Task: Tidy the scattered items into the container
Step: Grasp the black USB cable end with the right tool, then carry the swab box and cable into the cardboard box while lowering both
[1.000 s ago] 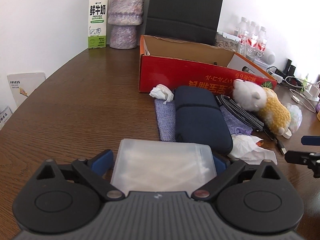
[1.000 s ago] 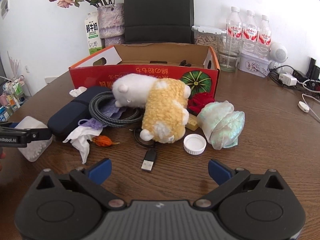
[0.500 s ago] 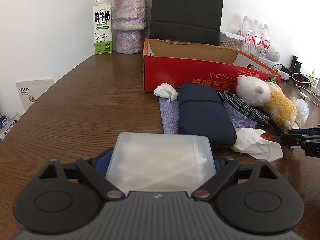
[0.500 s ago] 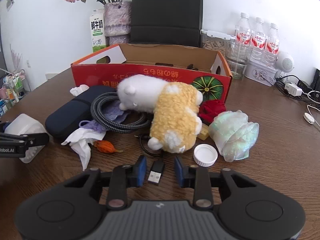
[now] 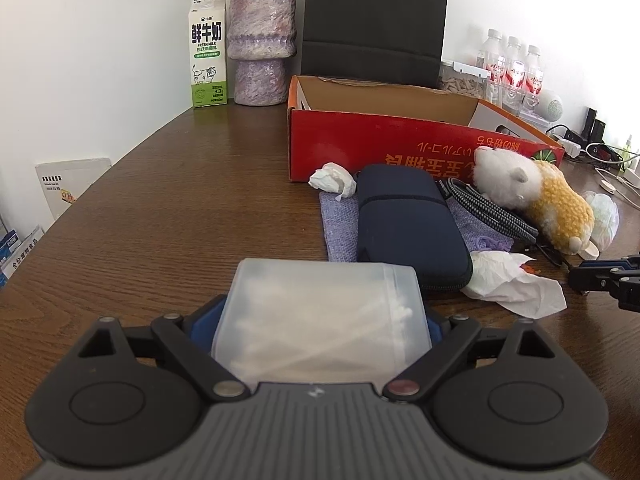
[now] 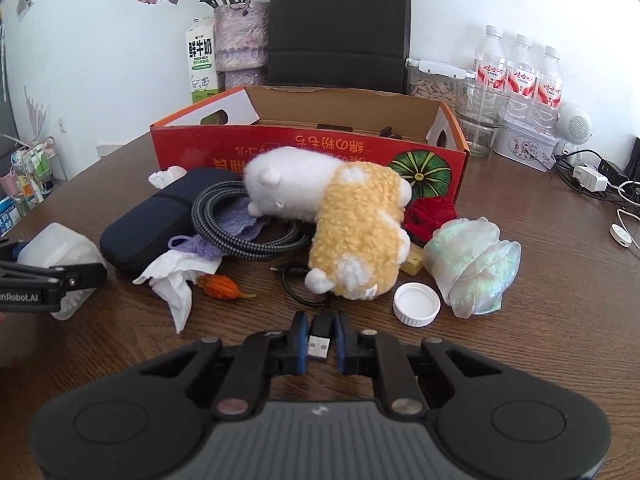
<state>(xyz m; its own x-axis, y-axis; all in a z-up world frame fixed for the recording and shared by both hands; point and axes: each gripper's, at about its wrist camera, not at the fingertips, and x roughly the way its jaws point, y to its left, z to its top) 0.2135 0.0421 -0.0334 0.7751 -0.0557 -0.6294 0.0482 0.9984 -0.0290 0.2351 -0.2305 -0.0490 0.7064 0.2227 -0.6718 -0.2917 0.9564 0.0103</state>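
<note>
Translucent plastic box of cotton swabs [image 5: 320,320] sits clamped in the left gripper [image 5: 320,332], jaws wide around it, lifted for carrying to the red carton [image 6: 308,152]. Right gripper [image 6: 320,344] jaws pinch the USB plug [image 6: 320,342] low over the counter [image 6: 540,340].

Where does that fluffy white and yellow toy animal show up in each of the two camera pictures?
Left wrist view: the plush toy lies at the far right, in front of the red box's right end.
Right wrist view: the plush toy fills the centre, just beyond the claw.
Shared landmark: the red cardboard box directly behind it.
</note>
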